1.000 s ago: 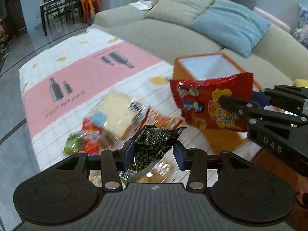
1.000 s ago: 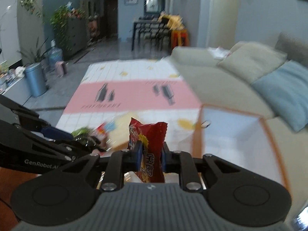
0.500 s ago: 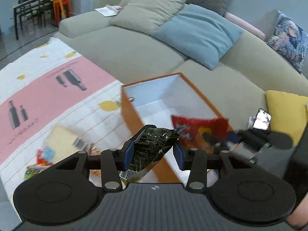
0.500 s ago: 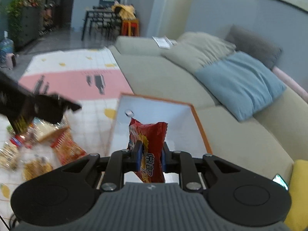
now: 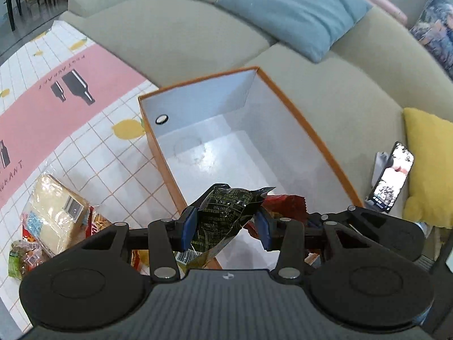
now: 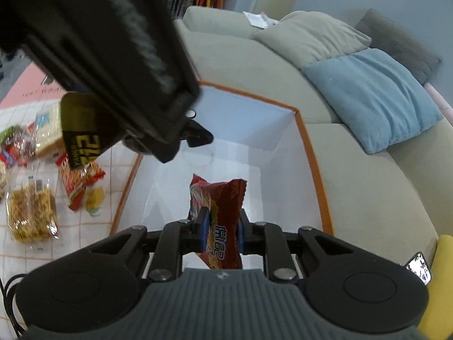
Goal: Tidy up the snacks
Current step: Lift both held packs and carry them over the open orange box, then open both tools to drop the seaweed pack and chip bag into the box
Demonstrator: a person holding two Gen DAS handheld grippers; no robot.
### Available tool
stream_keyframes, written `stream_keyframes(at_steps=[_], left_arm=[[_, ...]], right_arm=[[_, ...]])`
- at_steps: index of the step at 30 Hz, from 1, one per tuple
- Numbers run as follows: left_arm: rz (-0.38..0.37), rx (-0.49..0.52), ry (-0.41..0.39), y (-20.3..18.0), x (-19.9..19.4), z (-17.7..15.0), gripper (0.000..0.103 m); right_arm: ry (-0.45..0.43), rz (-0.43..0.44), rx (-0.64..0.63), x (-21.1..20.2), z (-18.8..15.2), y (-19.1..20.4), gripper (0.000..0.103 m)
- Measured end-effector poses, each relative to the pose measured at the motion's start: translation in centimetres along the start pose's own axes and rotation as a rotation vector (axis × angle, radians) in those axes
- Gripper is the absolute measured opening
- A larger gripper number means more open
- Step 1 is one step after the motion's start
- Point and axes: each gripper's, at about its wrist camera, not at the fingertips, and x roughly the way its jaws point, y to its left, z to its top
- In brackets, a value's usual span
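My left gripper [image 5: 225, 228] is shut on a dark green snack packet [image 5: 226, 216], held over the near left corner of an orange box with a white inside [image 5: 286, 93]. My right gripper [image 6: 220, 228] is shut on a red snack bag [image 6: 219, 201], held above the box's white floor [image 6: 254, 141]. In the left wrist view the red bag [image 5: 286, 205] peeks out behind the green packet. In the right wrist view the left gripper's body [image 6: 107, 48] looms blurred at upper left, the dark packet [image 6: 82, 138] hanging below it.
More snacks lie on the mat left of the box: a bread pack [image 5: 56, 212], a noodle pack [image 6: 31, 212], a red packet [image 6: 79, 181]. A grey sofa [image 5: 175, 36] with a blue cushion [image 5: 294, 11] stands behind. A phone [image 5: 392, 175] and a yellow cushion [image 5: 430, 164] lie at right.
Both grippers swung from the snack pile on the mat to right over the box, each keeping its packet. The red bag has sunk lower into the box's opening.
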Motion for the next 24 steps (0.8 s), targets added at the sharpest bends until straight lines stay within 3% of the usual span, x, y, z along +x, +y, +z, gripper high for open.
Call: stream_keyframes(at_steps=[9,17,21,24], left_arm=[[0.030,-0.004,0.085,0.5,3.6,1.1,0.051],[0.006,-0.005,0.095,1.0,3.9,1.2,0.056],[-0.011,-0.015,0.095,1.5,3.8,1.1,0.057],[-0.030,-0.026,0.082,2.0,3.2,0.9,0.059]], right_arm=[[0.058,0.044,-0.056,1.6,0.8,0.4,0.017],[0.089,0.038,-0.106,2.1,1.2,1.8,0.017],[0.082,0.009,-0.124,1.7,1.5,2.2,0.031],[0.089,0.003,-0.133,1.6,1.6,2.3,0.035]])
